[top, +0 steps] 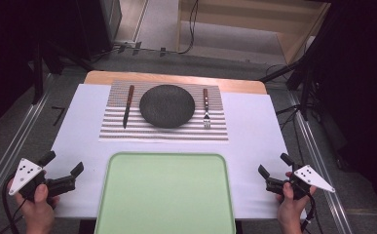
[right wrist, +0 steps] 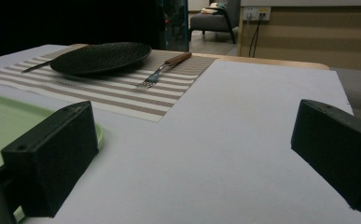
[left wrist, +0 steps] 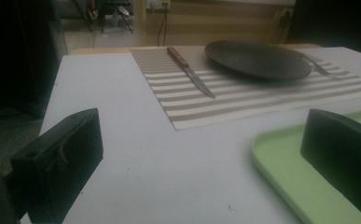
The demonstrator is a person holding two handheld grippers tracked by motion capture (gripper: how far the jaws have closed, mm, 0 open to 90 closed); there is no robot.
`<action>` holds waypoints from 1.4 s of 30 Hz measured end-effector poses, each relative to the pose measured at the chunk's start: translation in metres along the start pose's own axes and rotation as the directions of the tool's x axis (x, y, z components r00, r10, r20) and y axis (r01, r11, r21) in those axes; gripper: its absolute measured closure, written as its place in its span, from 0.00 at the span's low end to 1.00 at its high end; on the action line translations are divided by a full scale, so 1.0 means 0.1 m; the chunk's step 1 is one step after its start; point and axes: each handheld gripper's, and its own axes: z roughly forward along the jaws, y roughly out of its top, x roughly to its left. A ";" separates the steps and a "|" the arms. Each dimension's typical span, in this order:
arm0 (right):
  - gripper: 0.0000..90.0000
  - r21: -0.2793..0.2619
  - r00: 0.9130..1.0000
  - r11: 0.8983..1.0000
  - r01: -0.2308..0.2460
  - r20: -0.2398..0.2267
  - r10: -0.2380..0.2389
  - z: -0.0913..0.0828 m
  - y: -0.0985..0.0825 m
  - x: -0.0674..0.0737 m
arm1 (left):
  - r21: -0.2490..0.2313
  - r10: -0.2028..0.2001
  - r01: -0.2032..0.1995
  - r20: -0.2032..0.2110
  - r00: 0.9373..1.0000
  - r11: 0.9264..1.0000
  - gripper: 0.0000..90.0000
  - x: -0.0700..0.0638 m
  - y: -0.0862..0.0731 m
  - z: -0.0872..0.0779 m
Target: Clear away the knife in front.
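Note:
A dark round plate [top: 167, 106] [left wrist: 257, 59] [right wrist: 101, 57] lies on a striped placemat [top: 164, 129]. A wood-handled knife [top: 127, 106] [left wrist: 190, 71] lies left of the plate, and a wood-handled fork [top: 206, 107] [right wrist: 165, 68] right of it. An empty pale green tray [top: 165, 192] [left wrist: 290, 177] [right wrist: 1, 126] sits at the near edge. My left gripper [top: 64, 165] [left wrist: 201, 154] rests open at the tray's left, jaws wide apart and empty. At the tray's right, my right gripper [top: 273, 165] [right wrist: 192, 154] is open too, holding nothing.
A white sheet [top: 74, 126] covers the wooden table [top: 176, 78]. Metal rails [top: 10, 146] run along both sides of the table. Cables and a wooden cabinet [top: 254, 24] stand beyond the far edge.

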 end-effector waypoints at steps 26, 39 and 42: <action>0.00 0.018 0.999 1.000 0.021 -0.034 -0.021 0.03 0.00 0.03 | 0.014 0.072 -0.073 0.039 0.997 0.997 0.00 -0.31 0.42 0.15; 0.00 0.018 0.999 1.000 0.018 -0.035 -0.018 0.04 -0.01 0.02 | 0.010 0.085 -0.086 0.068 0.994 0.996 0.00 -0.31 0.60 0.41; 0.00 0.016 0.999 1.000 0.018 -0.035 -0.017 0.03 -0.01 0.02 | 0.007 0.084 -0.084 0.072 0.994 0.996 0.00 -0.31 0.63 0.48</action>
